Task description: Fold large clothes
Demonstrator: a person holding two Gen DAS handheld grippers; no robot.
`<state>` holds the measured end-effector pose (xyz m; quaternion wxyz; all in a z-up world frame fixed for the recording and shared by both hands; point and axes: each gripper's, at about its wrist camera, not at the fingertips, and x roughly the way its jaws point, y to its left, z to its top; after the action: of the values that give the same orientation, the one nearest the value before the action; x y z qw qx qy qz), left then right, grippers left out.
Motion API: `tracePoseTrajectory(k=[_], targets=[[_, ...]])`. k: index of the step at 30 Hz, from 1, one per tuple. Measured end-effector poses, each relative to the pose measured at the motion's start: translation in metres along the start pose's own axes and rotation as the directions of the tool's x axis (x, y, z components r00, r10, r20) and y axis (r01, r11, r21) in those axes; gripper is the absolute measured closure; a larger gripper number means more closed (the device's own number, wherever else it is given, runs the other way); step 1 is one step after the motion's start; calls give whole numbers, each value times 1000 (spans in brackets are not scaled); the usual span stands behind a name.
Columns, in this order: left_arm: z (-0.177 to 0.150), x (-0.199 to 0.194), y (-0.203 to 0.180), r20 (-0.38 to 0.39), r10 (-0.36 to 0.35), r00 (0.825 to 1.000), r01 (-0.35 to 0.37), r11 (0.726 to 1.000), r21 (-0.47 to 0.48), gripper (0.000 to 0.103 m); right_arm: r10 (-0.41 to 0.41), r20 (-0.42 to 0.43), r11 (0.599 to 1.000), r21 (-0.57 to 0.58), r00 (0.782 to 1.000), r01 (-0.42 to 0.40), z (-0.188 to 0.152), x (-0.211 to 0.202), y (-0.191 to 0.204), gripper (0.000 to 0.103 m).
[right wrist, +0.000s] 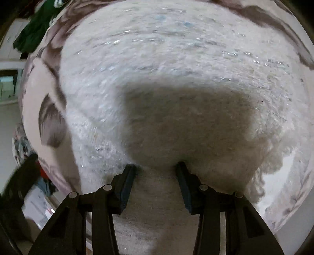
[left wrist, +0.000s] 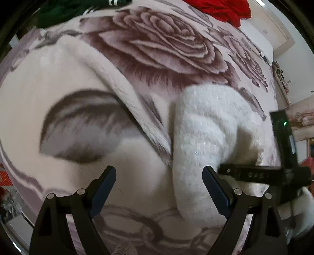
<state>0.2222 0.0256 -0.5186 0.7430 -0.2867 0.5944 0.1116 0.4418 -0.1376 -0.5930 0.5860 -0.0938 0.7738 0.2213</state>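
Black fingers of the left gripper [left wrist: 159, 176] stood spread wide with nothing between them, poised over a plush blanket [left wrist: 64, 82] printed with big mauve roses. Just off its right fingertip lay a fluffy white sweater [left wrist: 198, 127], a thick rolled fold of it running forward and away from that finger, close enough that I could not say whether the two touched. Beyond that same side, the right gripper [left wrist: 253, 172] reached in over the knit.

From the right wrist view, the right gripper [right wrist: 156, 170] had its jaws partly open, its two dark pads [right wrist: 127, 184] pressed down against the white sweater [right wrist: 166, 58], with a band of knit lying between them; whether they had actually pinched it I could not tell. The sweater filled nearly everything ahead of those fingers, with the gripper's shadow falling on it right in front of the tips.

Far ahead and to the left of the left gripper sat a dark green garment [left wrist: 64, 11], and far ahead to its right a red cloth [left wrist: 225, 9], both on the blanket's far edge.
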Motion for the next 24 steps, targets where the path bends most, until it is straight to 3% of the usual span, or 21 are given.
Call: tracePoseTrajectory(k=[3,5,8,10,13,15,17,18,21,24], targets=[[-12,-6,-20,2,-50,999,50,998,30,12,136,25,991,-18,990,-135,-13,-47,-20,55],[-24,-10,-37,1,-79,997,79,994,76,12,248,120,966,43,961,-255,-32,-92,-56,54],[-45,-6,-59,-12,-116,993,116,983,145,12,254,297,930,186,921,-316,-54,-134,-128,46],[-55,3,-68,-33,-99,995,103,979,176,12,225,331,905,277,916,-322,-64,-131,-171,43],[-62,15,-68,-53,-95,994,103,978,178,12,329,283,842,344,901,-415,-63,-92,-200,43],[-61,17,-65,-49,-83,995,91,978,187,12,416,241,817,324,877,-477,-63,-63,-185,43],[-60,19,-63,-47,-61,997,69,975,211,12,435,225,827,284,872,-486,-62,-55,-175,41],[-60,20,-61,-49,-56,997,65,973,219,12,426,216,842,261,879,-472,-57,-45,-164,43],[-64,25,-60,-49,-48,998,59,969,241,10,393,199,878,211,898,-431,-51,-39,-135,68],[-65,36,-59,-70,-61,996,76,969,234,5,330,215,904,210,919,-374,-51,-44,-125,68]])
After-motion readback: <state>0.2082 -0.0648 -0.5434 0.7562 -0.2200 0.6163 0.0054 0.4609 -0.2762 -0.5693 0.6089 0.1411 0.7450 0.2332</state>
